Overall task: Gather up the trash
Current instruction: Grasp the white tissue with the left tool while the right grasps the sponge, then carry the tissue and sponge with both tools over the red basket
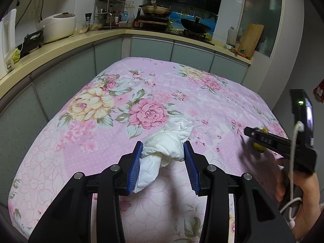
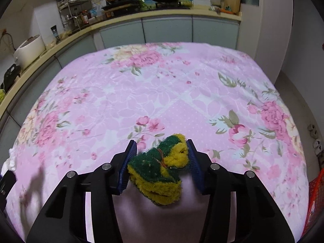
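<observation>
Above the pink floral cloth [image 1: 162, 93] covering the surface, the left hand-held gripper [image 1: 164, 148] pinches a crumpled white tissue wad [image 1: 162, 147]. To its right, the right hand-held gripper [image 2: 162, 148] clamps a green-and-yellow scouring sponge [image 2: 160, 168].

Left gripper [image 1: 163, 147]: blue pads clamped on a white tissue wad [image 1: 162, 147], held above the cloth. Right gripper [image 2: 162, 151]: pads pressed on a yellow-green sponge [image 2: 160, 168], also raised. In the left view the right gripper sits to the right, level, held by a bare hand [image 1: 297, 198].
</observation>
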`<move>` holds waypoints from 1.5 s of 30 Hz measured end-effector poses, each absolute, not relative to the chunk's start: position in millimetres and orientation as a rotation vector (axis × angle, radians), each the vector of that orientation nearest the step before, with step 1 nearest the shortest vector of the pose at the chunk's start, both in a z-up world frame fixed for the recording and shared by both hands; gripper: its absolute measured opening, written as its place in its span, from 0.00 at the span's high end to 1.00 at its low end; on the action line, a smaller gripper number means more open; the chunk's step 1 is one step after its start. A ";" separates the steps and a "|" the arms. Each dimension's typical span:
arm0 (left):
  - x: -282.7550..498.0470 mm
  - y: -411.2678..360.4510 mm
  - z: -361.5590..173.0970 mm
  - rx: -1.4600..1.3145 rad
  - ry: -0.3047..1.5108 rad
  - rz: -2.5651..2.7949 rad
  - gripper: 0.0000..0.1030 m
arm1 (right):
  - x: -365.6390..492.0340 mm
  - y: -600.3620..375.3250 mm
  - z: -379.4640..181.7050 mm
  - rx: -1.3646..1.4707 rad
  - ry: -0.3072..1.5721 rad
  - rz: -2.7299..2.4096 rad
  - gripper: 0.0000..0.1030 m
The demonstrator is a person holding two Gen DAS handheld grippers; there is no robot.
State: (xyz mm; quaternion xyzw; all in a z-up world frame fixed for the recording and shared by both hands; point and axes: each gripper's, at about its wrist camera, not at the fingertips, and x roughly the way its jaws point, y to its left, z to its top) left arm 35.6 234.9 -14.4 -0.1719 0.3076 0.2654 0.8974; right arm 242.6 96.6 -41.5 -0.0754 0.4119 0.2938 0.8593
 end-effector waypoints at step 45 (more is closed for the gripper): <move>50.5 135.9 57.2 -0.176 0.508 0.366 0.62 | 132.2 -68.2 95.2 0.061 0.523 0.599 0.53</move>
